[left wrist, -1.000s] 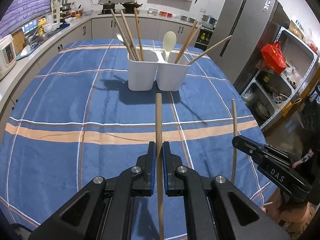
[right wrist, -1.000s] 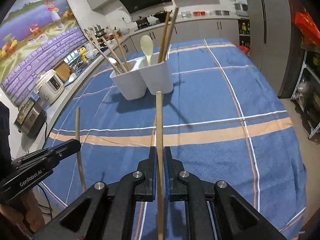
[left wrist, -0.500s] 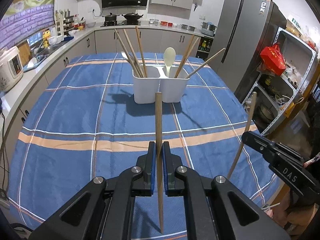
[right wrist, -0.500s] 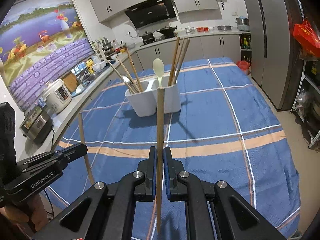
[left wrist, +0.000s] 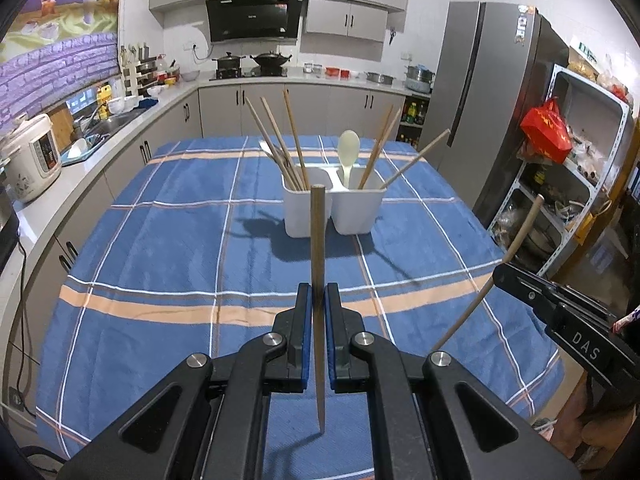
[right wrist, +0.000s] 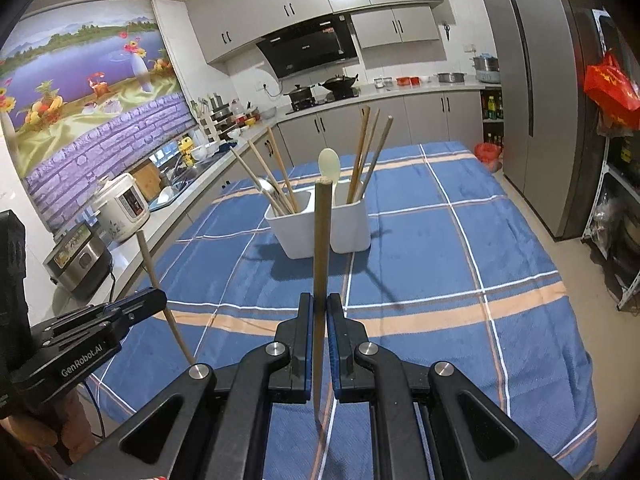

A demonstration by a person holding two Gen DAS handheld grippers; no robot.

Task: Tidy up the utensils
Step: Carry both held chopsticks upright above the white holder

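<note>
Both sets of jaws are closed narrow, each clamped on a wooden chopstick. The left gripper (left wrist: 318, 312) pinches its chopstick (left wrist: 318, 248) between blue-lined pads, the stick running upright through the jaws, its blunt end up in front of the holder and its thin tip showing below the pads. The right gripper (right wrist: 319, 320) grips the other chopstick (right wrist: 321, 248) the same way, blunt end up, tapered tip hanging under the pads.

Each gripper also appears in the other's view. From the left wrist, the right gripper (left wrist: 560, 316) shows at the right edge with its chopstick (left wrist: 496, 268) tilted, upper end leaning to the right. From the right wrist, the left gripper (right wrist: 92, 324) shows at the lower left with its chopstick (right wrist: 164, 296) leaning slightly left at the top. Both grippers hang above the near edge of the tabletop (left wrist: 160, 240), which is covered with a blue cloth crossed by white and orange stripes.

Farther back on the cloth stands a white two-compartment utensil holder (left wrist: 332, 212). Its left compartment holds several wooden chopsticks (left wrist: 280, 144) fanned out, along with what looks like a metal spoon (left wrist: 268, 148). Its right compartment holds a pale plastic spoon (left wrist: 347, 152), bowl up, and more chopsticks (left wrist: 380, 144) leaning right, one sloping far out over the rim.

Behind the tabletop run kitchen counters with a stove (left wrist: 248, 70) and pots, a rice cooker (left wrist: 30, 156) at the left, and a grey refrigerator (left wrist: 492, 92) at the right.
</note>
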